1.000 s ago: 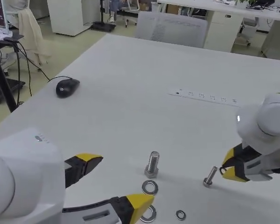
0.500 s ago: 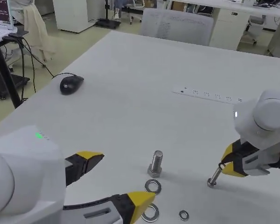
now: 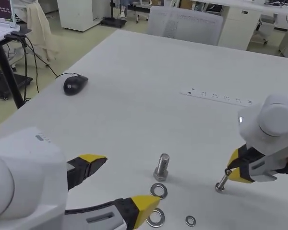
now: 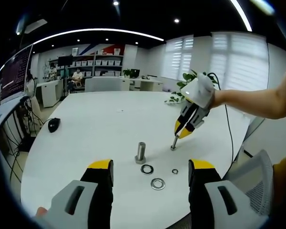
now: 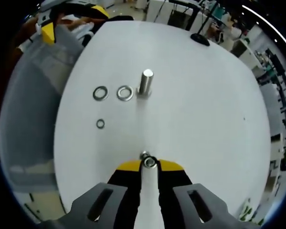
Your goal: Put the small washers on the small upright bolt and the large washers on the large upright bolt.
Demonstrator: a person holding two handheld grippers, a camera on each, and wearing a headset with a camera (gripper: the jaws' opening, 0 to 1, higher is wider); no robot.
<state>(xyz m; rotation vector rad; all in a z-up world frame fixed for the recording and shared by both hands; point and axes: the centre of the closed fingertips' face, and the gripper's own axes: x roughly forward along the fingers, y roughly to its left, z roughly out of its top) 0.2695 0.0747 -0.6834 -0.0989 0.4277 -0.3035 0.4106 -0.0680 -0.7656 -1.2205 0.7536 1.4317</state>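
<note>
Left gripper (image 3: pixel 125 182), yellow-tipped black jaws: spread wide, holding nothing, low over the white tabletop (image 3: pixel 134 110).
Large silver hex bolt (image 3: pixel 162 166): upright on its head, just right of those jaws.
Two large flat steel washers (image 3: pixel 158 190): flat on the table, one at the bolt's base, the other nearer the table edge.
Small loose steel washer (image 3: pixel 190 221): flat, right of them.
Small silver bolt (image 3: pixel 222 182): head on the table, leaning.
Right gripper (image 3: pixel 230 171): jaws nearly closed, pinching a small ring-shaped washer (image 5: pixel 149 162) against the small bolt's upper end. Whether it is threaded on cannot be told.
</note>
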